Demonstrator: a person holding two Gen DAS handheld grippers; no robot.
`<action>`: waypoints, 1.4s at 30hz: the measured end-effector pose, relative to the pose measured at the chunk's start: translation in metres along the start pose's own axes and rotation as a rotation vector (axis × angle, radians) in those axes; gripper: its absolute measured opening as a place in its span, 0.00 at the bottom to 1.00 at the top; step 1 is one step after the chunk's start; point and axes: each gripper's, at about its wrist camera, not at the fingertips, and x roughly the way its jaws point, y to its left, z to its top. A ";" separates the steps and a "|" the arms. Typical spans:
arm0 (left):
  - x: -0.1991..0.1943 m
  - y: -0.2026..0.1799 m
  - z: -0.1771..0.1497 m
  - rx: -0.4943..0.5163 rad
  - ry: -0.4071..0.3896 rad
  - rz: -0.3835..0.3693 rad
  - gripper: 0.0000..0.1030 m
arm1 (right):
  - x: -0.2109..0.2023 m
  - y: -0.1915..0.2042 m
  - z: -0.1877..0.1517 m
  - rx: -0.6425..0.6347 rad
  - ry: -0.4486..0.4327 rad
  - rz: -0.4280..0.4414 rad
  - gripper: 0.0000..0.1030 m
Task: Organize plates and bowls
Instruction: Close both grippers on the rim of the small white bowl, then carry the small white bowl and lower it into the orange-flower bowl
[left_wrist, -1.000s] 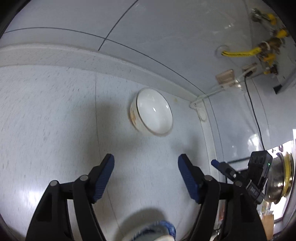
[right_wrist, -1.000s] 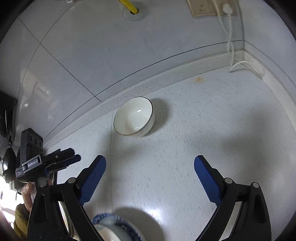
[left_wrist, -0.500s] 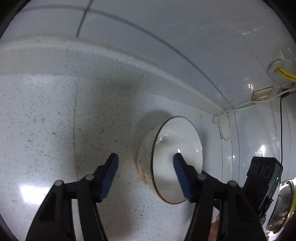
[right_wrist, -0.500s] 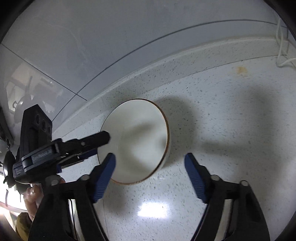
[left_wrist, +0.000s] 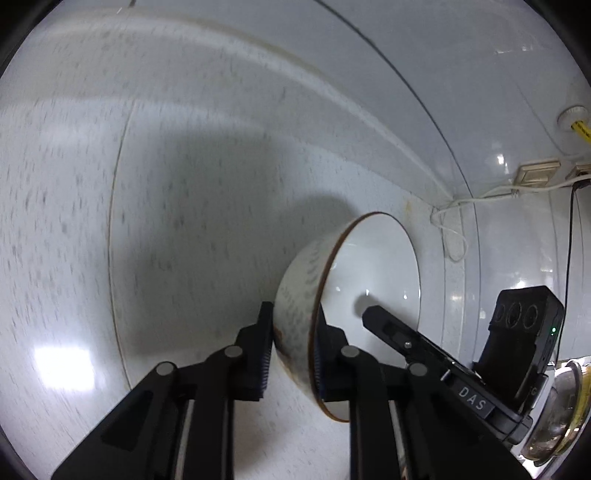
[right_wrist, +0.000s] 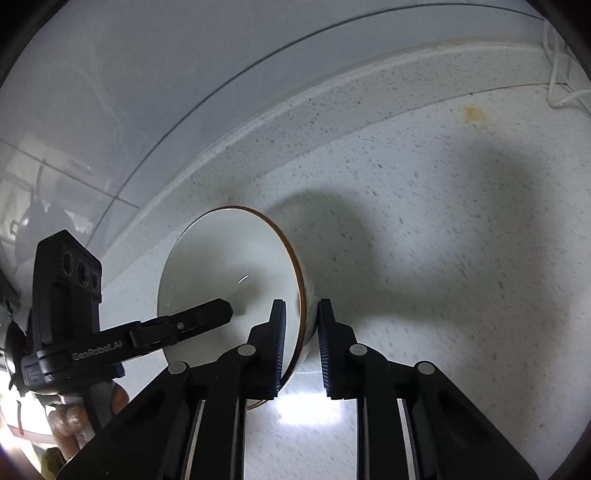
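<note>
one white bowl (left_wrist: 369, 295), brown-rimmed and faintly patterned on its outer wall, sits on the pale speckled table (left_wrist: 184, 221) close to the raised back edge under the tiled wall (left_wrist: 424, 74), and both tools are on it at once. the left hand-held gripper (left_wrist: 291, 347) straddles the bowl's near-left wall, one pad outside and one inside the rim; its jaws have just been closing and now pinch that wall. the right hand-held gripper (right_wrist: 300, 343) does the same on the opposite side of the rim, with its left pad inside the bowl (right_wrist: 229, 280) and its right pad outside; its jaws have also just been closing and now clamp the wall. so the bowl lies straight ahead of and below each tool, between the two, neither hand being nearer than the other. being round, the bowl has no long axis; what matters is that the two grips sit roughly across the rim from each other, so i judge that a lift would need both hands rising evenly to keep the bowl level. count: one bowl, no plate in view, two hand-held grippers, one white cable (left_wrist: 454, 221) lying in the corner, two wall sockets (left_wrist: 535, 175), and one metal pot (left_wrist: 557, 410) at the far right edge of the left view. a person's fingers (right_wrist: 74, 424) show under the left tool in the right view.
</note>
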 end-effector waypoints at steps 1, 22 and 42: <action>0.000 -0.001 -0.009 -0.010 0.011 -0.006 0.17 | -0.004 -0.001 -0.005 0.000 0.005 -0.007 0.15; -0.156 -0.054 -0.238 -0.007 -0.007 -0.051 0.18 | -0.180 0.071 -0.196 -0.056 -0.049 -0.031 0.15; -0.127 -0.001 -0.320 -0.026 0.025 0.123 0.17 | -0.113 0.052 -0.267 -0.065 0.110 0.026 0.14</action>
